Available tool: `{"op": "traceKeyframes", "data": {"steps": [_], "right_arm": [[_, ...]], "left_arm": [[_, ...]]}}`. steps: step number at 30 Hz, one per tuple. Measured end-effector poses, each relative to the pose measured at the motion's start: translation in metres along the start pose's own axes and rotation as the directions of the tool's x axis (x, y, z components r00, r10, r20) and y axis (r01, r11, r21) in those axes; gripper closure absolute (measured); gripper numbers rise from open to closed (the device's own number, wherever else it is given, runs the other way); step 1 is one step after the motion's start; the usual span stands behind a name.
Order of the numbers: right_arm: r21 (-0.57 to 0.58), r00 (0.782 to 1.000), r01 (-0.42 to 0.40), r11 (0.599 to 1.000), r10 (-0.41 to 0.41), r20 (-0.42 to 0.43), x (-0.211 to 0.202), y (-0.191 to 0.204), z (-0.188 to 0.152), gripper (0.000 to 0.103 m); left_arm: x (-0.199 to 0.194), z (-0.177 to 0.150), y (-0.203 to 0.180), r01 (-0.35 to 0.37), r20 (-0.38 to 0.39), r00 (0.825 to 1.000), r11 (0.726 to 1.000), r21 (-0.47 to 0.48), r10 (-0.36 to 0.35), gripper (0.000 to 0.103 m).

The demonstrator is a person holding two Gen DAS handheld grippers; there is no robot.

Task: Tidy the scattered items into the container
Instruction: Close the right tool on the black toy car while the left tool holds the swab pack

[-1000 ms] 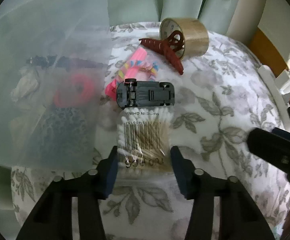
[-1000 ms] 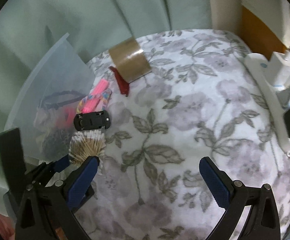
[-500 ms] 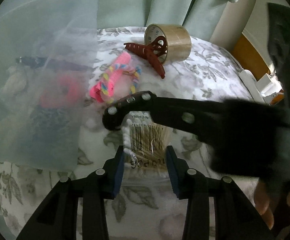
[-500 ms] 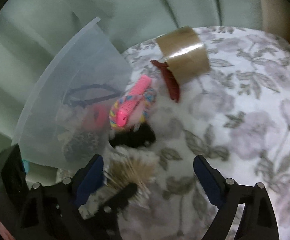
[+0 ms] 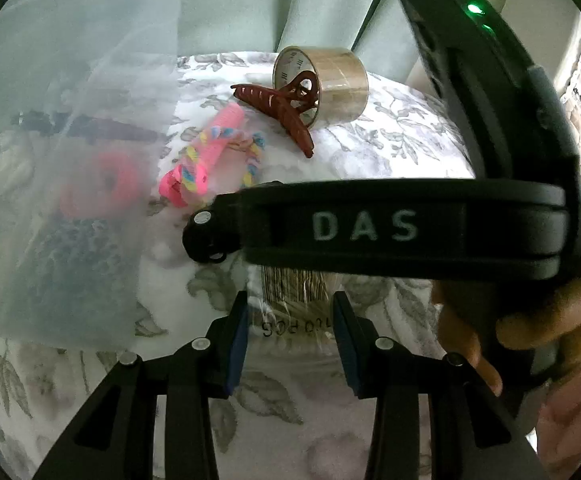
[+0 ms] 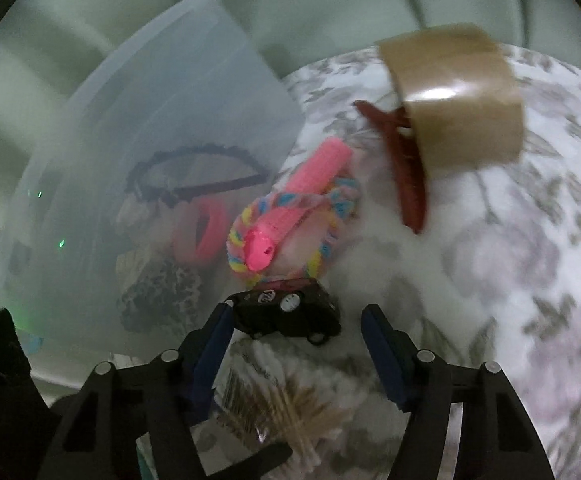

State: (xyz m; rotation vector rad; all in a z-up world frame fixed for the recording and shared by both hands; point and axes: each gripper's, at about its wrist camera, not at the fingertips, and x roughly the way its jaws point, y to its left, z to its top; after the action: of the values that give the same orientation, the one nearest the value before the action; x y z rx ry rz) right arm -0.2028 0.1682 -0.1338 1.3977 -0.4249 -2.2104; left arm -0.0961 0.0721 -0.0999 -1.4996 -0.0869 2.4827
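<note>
A clear bag of cotton swabs point(image 5: 294, 312) lies on the floral cloth, and my left gripper point(image 5: 290, 332) is shut on it. My right gripper point(image 6: 296, 340) is open, its fingers either side of a black toy car point(image 6: 290, 314) without touching it. In the left wrist view the right gripper's body point(image 5: 390, 228) crosses over the swabs and hides the car. Beyond lie a pink roller with a rainbow loop point(image 6: 290, 220), a brown hair claw point(image 5: 278, 110) and a tape roll point(image 5: 322, 84). The translucent container point(image 6: 130, 160) stands at the left with hair ties inside.
The container point(image 5: 62, 160) fills the left of the left wrist view. Green curtains point(image 5: 250, 8) hang behind the table. The floral cloth point(image 6: 510, 280) spreads to the right. A hand point(image 5: 530, 320) grips the right gripper's handle.
My right gripper has swung left and down over the swabs, so its open fingers now flank the toy car. My left gripper has closed on the swab bag.
</note>
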Motion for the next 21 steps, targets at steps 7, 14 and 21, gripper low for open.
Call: {"op": "traceKeyframes", "data": {"steps": [7, 14, 21], "right_arm": [[-0.05, 0.999, -0.041, 0.998, 0.042, 0.006, 0.004, -0.002, 0.004, 0.062], [-0.018, 0.998, -0.032, 0.999, 0.033, 0.058, -0.009, -0.007, -0.004, 0.062], [0.085, 0.991, -0.007, 0.996, -0.005, 0.136, -0.041, -0.022, -0.017, 0.062]], "left_arm": [[0.002, 0.001, -0.001, -0.011, 0.003, 1.0, 1.0, -0.021, 0.011, 0.061], [0.003, 0.002, -0.002, -0.007, -0.002, 1.0, 1.0, -0.025, 0.007, 0.062], [-0.003, 0.002, -0.003, -0.014, -0.001, 1.0, 0.999, -0.031, 0.014, 0.063]]}}
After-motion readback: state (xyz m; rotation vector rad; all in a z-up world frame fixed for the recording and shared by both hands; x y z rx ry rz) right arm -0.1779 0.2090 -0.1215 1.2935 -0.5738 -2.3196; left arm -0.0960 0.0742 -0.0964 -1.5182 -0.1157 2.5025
